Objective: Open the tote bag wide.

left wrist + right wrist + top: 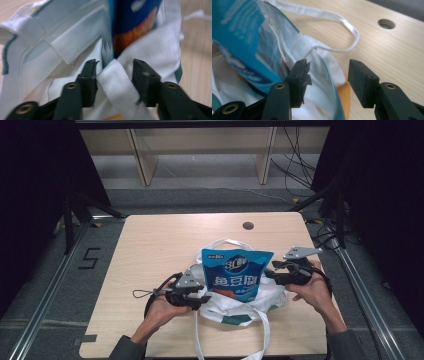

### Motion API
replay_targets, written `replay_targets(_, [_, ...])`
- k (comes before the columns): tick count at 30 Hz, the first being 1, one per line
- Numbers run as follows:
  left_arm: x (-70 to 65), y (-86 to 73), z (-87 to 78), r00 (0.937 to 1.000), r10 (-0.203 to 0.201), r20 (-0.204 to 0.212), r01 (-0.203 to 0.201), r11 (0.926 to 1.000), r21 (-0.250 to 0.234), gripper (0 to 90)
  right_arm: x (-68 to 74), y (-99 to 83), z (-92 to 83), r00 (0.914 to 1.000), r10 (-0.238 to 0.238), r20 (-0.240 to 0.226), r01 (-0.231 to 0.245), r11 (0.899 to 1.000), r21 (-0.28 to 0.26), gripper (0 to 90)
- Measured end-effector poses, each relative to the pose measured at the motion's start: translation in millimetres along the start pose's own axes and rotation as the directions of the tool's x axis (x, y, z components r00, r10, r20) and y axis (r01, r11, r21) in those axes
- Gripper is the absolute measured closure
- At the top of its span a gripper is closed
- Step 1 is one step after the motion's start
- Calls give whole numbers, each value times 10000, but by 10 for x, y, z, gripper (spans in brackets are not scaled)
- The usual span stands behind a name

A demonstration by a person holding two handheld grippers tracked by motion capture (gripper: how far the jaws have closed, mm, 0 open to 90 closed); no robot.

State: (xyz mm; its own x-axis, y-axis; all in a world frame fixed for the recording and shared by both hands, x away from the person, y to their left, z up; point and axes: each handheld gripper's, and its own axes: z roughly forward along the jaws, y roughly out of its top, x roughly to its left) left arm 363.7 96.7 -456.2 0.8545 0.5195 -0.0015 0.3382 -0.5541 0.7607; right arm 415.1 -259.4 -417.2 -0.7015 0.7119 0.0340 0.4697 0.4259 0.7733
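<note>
a blue snack pouch [236,273] stands upright in a white tote bag [240,306] near the front edge of the wooden table [160,240], a little right of its middle. the left gripper [196,301] sits at the bag's left side, jaws partly open with a white bag strap [120,87] lying between them, unpinched. the right gripper [270,271] is at the pouch's right edge, jaws open around the bag's rim [324,75], gripping nothing.

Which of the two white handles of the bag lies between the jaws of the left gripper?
The near handle, on the person's side, lies between the left gripper jaws. The far handle lies looped on the table behind the blue packet.
</note>
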Motion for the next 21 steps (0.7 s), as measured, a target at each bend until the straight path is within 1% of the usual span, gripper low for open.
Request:
replay_targets(1, [-26,-23,-4,9995,319,-64,-318,9993,217,657,-24,15,60,9998,14,-207,-11,9999,157,551])
replay_targets(2, [-49,-50,-3,9984,560,-45,-558,9977,380,681,-49,21,129,9988,-151,-474,162,9996,215,578])
replay_targets(3, [-63,-72,-2,9975,694,-137,-687,9965,478,696,-59,17,189,9966,-210,-792,244,9988,424,615])
replay_targets(4, [-83,-108,5,9964,838,-87,-832,9951,528,713,-70,15,224,9949,-303,-959,360,9976,588,659])
replay_targets(5, [-113,-141,13,9955,948,53,-950,9939,560,733,-71,8,265,9955,-352,-877,427,9954,857,745])
replay_targets(6, [-124,-156,16,9945,1040,140,-1047,9926,620,741,-82,0,289,9957,-505,-780,590,9921,1109,847])
replay_targets(7, [-152,-171,14,9940,1089,105,-1094,9920,625,745,-102,-10,306,9961,-526,-714,598,9929,1029,864])
replay_targets(8, [-178,-183,15,9922,1229,200,-1239,9901,666,748,-93,-19,321,9971,-140,-745,216,9946,1013,873])
replay_targets(9, [-201,-190,16,9902,1384,174,-1393,9874,746,753,-114,-22,345,9976,-244,-640,301,9956,889,878])
replay_targets(10, [-245,-208,23,9854,1705,-18,-1697,9816,880,757,-131,-25,365,9987,-239,-451,271,9970,719,882])
replay_targets(11, [-270,-221,32,9812,1928,-85,-1910,9764,1006,767,-139,-17,383,10000,-2,-57,5,9988,486,886])
replay_targets(12, [-315,-242,42,9732,2292,-164,-2258,9671,1172,772,-164,8,371,9997,-72,224,61,9987,499,887])
replay_targets(13, [-334,-257,44,9690,2469,-111,-2436,9617,1257,778,-198,31,390,9976,-127,678,118,9998,136,888])
replay_targets(14, [-343,-273,43,9675,2525,-125,-2489,9600,1285,784,-217,60,389,9957,-69,924,57,9999,131,888])
replay_targets(15, [-339,-290,43,9676,2526,-18,-2502,9590,1330,786,-242,83,404,9924,-131,1221,136,9999,-25,888])
replay_targets(16, [-332,-308,39,9671,2542,-16,-2514,9574,1424,788,-269,103,416,9906,-83,1368,72,9999,86,888])
replay_targets(17, [-324,-343,46,9699,2434,8,-2409,9595,1457,789,-310,105,451,9912,42,1321,-77,9996,261,888])
replay_targets(18, [-327,-368,57,9721,2342,90,-2330,9613,1467,790,-358,78,516,9912,355,1278,-416,9981,460,888])
replay_targets(19, [-325,-398,74,9732,2299,116,-2290,9623,1465,791,-390,55,562,9913,507,1214,-601,9954,752,888])
replay_targets(20, [-324,-413,84,9739,2262,157,-2260,9630,1467,791,-430,9,637,9901,757,1182,-865,9923,888,888])
replay_targets(21, [-325,-419,87,9748,2228,138,-2222,9631,1521,792,-452,-42,728,9887,941,1163,-1027,9922,708,888])
